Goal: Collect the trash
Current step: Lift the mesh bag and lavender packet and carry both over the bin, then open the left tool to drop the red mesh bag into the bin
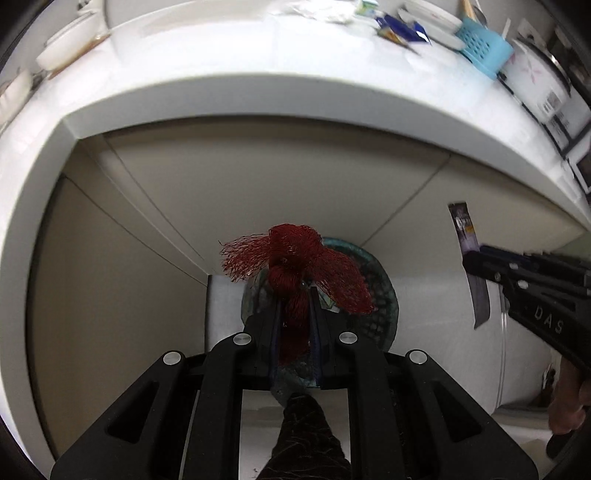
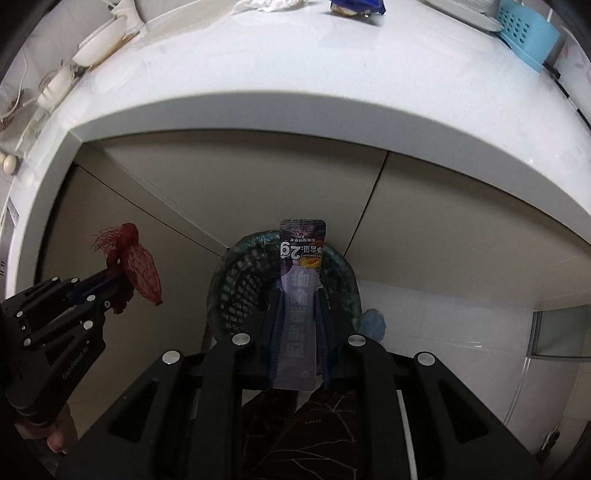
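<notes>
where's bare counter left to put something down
The broad white countertop is bare along its front edge and middle. Crowded at the back: crumpled tissue, blue wrapper, plates, blue basket right, bowl left.

The right gripper (image 1: 476, 258), at three o'clock in the left wrist view, bears "DAS". The left gripper (image 2: 122, 275), at nine o'clock in the right wrist view, bears "GenRobot.AI". The purple wrapper (image 2: 300, 295) shows an upside-down "2g" and "NET CONTENT"; its other characters are unclear.

Right gripper (image 2: 298, 295) clamps a purple wrapper (image 2: 300, 295) above the mesh bin (image 2: 240, 280); left gripper (image 2: 116, 275) grips red netting (image 2: 142, 273).
</notes>
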The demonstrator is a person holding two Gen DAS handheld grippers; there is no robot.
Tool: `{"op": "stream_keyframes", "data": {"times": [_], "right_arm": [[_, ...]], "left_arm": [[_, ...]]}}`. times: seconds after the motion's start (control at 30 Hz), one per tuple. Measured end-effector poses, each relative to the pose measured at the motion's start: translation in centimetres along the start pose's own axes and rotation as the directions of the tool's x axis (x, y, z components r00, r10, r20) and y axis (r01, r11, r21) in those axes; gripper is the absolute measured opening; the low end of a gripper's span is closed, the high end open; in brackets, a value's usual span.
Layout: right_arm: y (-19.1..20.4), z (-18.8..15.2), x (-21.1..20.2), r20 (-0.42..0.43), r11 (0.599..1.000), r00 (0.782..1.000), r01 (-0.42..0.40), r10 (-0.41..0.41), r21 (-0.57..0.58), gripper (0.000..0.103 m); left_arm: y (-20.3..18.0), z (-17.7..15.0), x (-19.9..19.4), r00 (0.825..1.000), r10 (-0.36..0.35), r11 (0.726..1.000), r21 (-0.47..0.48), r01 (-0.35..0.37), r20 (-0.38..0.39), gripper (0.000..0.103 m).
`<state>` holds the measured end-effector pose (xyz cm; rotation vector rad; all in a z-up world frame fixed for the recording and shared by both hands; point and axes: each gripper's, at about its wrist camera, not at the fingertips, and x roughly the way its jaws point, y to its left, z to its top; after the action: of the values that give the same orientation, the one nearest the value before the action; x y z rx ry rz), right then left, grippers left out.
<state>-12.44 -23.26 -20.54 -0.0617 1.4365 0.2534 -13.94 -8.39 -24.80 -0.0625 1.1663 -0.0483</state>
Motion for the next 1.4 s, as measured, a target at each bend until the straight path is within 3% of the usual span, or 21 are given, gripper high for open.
{"op": "stream_keyframes", "data": {"times": [0.33,0.47,0.73,1.13,1.4], "right_arm": [[-0.2,-0.2,2.5,-0.043,1.000,0.999,-0.006,0.006,-0.009,0.016],[-0.6,-0.3,3.0,-0.059,1.000,0.998,0.003,-0.004,-0.010,0.016],[-0.9,-0.1,3.6,-0.075,1.000,0.997,0.003,-0.003,0.003,0.017],[-1.5,-0.3,5.0,-0.090,0.999,0.996,-0.018,0.021,0.032,0.017],[0.4,-0.4,6.1,-0.075,0.998,0.996,-0.056,0.056,0.003,0.017]], "left_arm": [[-1.6,-0.7,3.0,0.998,-0.028,0.998,0.060,0.031,-0.050,0.013],[-1.8,-0.1,4.0,0.998,-0.024,0.997,0.071,0.029,-0.066,0.020],[-2.8,0.3,5.3,0.995,-0.039,0.995,0.088,0.047,-0.095,0.024],[-1.8,0.8,5.9,0.995,-0.055,0.997,0.046,0.059,-0.082,0.054],[1.0,0.9,3.7,1.000,-0.021,0.999,-0.037,0.020,-0.020,0.086]]}}
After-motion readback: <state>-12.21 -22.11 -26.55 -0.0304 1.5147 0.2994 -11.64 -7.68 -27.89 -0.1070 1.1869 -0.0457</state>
